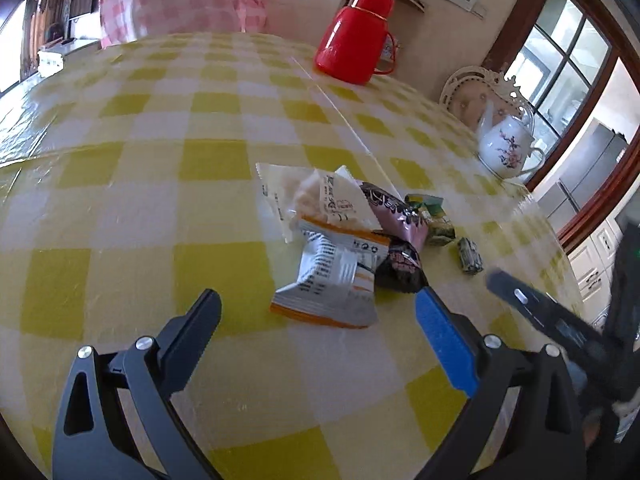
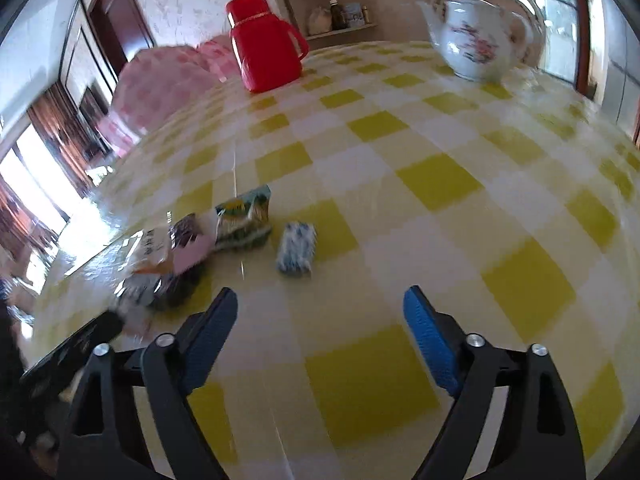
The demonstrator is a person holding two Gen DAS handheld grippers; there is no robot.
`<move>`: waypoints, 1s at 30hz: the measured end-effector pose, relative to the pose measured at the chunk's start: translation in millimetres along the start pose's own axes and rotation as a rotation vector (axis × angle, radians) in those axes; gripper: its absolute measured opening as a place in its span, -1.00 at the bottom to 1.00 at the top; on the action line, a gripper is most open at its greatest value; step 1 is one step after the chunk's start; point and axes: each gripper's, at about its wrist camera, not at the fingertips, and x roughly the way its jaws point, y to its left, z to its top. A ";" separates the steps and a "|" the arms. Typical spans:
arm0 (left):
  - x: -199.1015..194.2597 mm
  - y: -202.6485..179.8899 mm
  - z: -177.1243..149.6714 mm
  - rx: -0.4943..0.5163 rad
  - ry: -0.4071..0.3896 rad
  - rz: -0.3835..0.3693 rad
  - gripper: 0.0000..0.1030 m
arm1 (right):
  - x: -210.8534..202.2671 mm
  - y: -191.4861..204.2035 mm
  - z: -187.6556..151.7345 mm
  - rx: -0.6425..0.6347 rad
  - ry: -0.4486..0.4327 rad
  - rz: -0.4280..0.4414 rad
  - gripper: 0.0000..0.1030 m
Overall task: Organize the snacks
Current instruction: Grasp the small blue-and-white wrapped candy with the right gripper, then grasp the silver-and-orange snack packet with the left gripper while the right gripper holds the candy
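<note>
A heap of snack packets lies on the yellow-checked tablecloth (image 1: pixel 120 208). It holds a white-and-orange packet (image 1: pixel 332 280), a clear bread packet (image 1: pixel 312 196), a pink packet (image 1: pixel 396 212), a dark packet (image 1: pixel 400 266) and a green packet (image 1: pixel 430 216). A small blue-and-white packet (image 1: pixel 470 260) lies apart to the right. My left gripper (image 1: pixel 318 298) is open, the white-and-orange packet's near end between its tips, untouched. My right gripper (image 2: pixel 320 295) is open and empty, just short of the small blue-and-white packet (image 2: pixel 296 248). The green packet (image 2: pixel 244 220) and pink packet (image 2: pixel 192 248) lie to its left.
A red thermos jug (image 1: pixel 352 36) stands at the far side of the table. A white flowered teapot (image 1: pixel 508 144) stands at the right by an ornate white tray (image 1: pixel 468 92). A pink checked food cover (image 1: pixel 180 4) sits at the back left. The table edge runs close on the right.
</note>
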 end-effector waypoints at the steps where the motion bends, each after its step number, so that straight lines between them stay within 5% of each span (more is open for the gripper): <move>1: 1.1 -2.0 0.1 0.012 0.003 0.008 0.90 | 8.1 8.1 6.3 -0.032 0.006 -0.025 0.50; 6: 1.2 -6.3 -3.5 0.048 0.014 0.020 0.90 | 35.5 24.5 18.8 -0.112 0.052 -0.128 0.19; 7: 1.0 -6.4 -3.6 0.051 0.015 0.029 0.90 | 34.7 25.6 17.3 -0.123 0.046 -0.128 -0.03; 8: 0.8 -6.2 -3.9 0.054 0.016 0.036 0.90 | 32.2 26.8 14.7 -0.141 0.036 -0.114 -0.61; 19: 2.9 -12.3 -4.8 0.117 0.037 0.116 0.90 | -52.6 -2.8 -53.3 -0.156 -0.018 0.005 -0.59; 29: 41.5 -30.9 15.4 0.250 0.103 0.239 0.91 | -67.5 -0.9 -60.7 -0.123 -0.004 0.119 -0.58; 30: 41.9 -31.5 15.6 0.260 0.101 0.236 0.73 | -67.7 0.5 -61.2 -0.131 -0.005 0.115 -0.58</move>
